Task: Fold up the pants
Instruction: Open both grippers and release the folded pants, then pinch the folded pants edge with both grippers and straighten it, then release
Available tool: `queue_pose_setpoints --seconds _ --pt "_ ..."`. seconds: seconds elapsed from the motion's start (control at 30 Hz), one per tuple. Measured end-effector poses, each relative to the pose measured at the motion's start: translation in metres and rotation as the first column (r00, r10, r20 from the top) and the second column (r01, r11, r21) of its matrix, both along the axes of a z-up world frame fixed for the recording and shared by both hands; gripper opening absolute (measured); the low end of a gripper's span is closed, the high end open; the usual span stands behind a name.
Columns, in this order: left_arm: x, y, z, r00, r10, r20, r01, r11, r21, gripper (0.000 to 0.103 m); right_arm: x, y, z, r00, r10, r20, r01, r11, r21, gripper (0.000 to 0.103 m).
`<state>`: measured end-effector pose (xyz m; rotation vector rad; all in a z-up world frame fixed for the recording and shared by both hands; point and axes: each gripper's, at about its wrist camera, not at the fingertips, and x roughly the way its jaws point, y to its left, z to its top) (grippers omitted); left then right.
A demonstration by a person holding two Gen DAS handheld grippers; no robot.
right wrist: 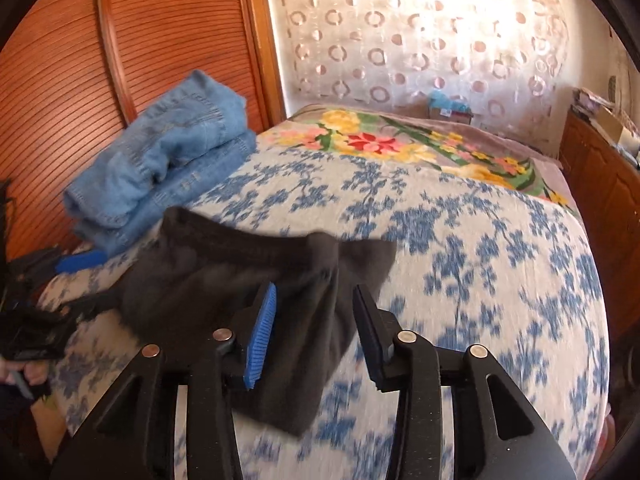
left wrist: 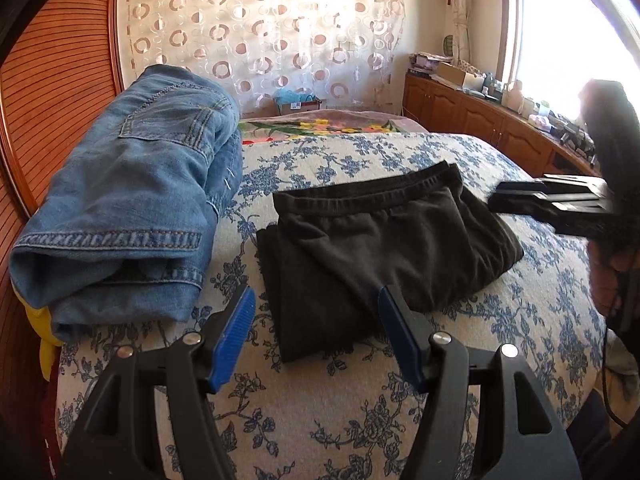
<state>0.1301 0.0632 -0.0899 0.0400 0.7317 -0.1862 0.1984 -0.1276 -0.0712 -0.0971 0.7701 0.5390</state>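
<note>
Black pants (left wrist: 380,240) lie folded into a compact rectangle on the bed, waistband toward the far side. My left gripper (left wrist: 318,296) hovers at their near edge, its blue pads (left wrist: 236,336) wide apart with nothing pressed between them. Seen from the left wrist, my right gripper (left wrist: 520,196) sits at the pants' right side. In the right wrist view the black pants (right wrist: 240,264) lie under and between the fingers of the right gripper (right wrist: 315,290), which is open, pads clear of the cloth. The left gripper (right wrist: 80,260) shows at the left edge.
Folded blue jeans (left wrist: 132,200) (right wrist: 160,164) are stacked at the bed's left side against a slatted wooden panel (left wrist: 48,100). The blue-flowered bedcover (left wrist: 360,420) (right wrist: 480,260) spreads around; a bright floral blanket (right wrist: 380,140) lies beyond. Wooden cabinets (left wrist: 480,120) with clutter line the right wall.
</note>
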Motion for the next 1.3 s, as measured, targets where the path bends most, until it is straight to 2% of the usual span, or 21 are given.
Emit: queue_pose_setpoints --seconds 0.27,0.33,0.5,0.67,0.73,0.77,0.8,0.83,0.87,0.9,1.03,1.3 --pt "0.0 0.0 -0.009 0.999 -0.015 -0.03 0.015 1.0 0.024 0.063 -0.037 -0.002 -0.019 0.998 0.043 -0.036 -0.044 0.998 -0.036 0.049" --pt "-0.001 -0.001 -0.011 0.999 -0.024 -0.037 0.025 0.999 0.034 0.055 -0.037 -0.001 -0.025 0.998 0.041 -0.048 -0.043 0.998 -0.039 0.05" --pt "-0.002 -0.002 -0.013 0.998 -0.04 -0.048 0.041 0.998 0.037 0.046 -0.037 0.001 -0.033 0.996 0.05 -0.078 -0.053 0.998 -0.041 0.05" --pt "0.0 -0.005 -0.016 0.997 -0.046 -0.061 0.048 0.998 0.039 0.042 -0.031 0.004 -0.035 0.995 0.051 -0.09 -0.056 0.997 -0.048 0.05" --pt "0.002 -0.004 -0.017 0.997 -0.046 -0.067 0.049 0.998 0.037 0.037 -0.03 0.006 -0.037 0.994 0.051 -0.097 -0.057 0.997 -0.057 0.05" --pt "0.002 -0.004 -0.017 0.996 -0.047 -0.069 0.05 0.998 0.035 0.035 -0.03 0.006 -0.037 0.994 0.052 -0.095 -0.058 0.997 -0.06 0.047" --pt "0.002 -0.004 -0.017 0.996 -0.051 -0.069 0.053 0.998 0.031 0.03 -0.03 0.006 -0.036 0.994 0.058 -0.097 -0.063 0.996 -0.055 0.04" --pt "0.002 -0.004 -0.017 0.996 -0.058 -0.064 0.059 0.998 0.025 0.018 -0.03 0.005 -0.036 0.992 0.071 -0.102 -0.075 0.996 -0.042 0.036" --pt "0.001 -0.005 -0.016 0.996 -0.067 -0.059 0.068 0.998 0.016 0.014 -0.03 0.004 -0.035 0.992 0.082 -0.099 -0.086 0.996 -0.033 0.022" --pt "-0.001 -0.006 -0.015 0.996 -0.072 -0.052 0.073 0.997 0.011 0.013 -0.031 0.004 -0.033 0.992 0.09 -0.091 -0.093 0.995 -0.034 0.015" --pt "-0.008 -0.011 -0.008 0.996 -0.085 -0.039 0.086 0.996 0.003 0.006 -0.035 -0.006 -0.025 0.994 0.09 -0.067 -0.093 0.995 -0.037 0.012" --pt "-0.043 -0.024 0.004 0.989 -0.147 -0.013 0.146 0.987 -0.06 0.005 -0.066 -0.037 -0.013 0.996 0.075 -0.051 -0.076 0.997 -0.026 0.01"
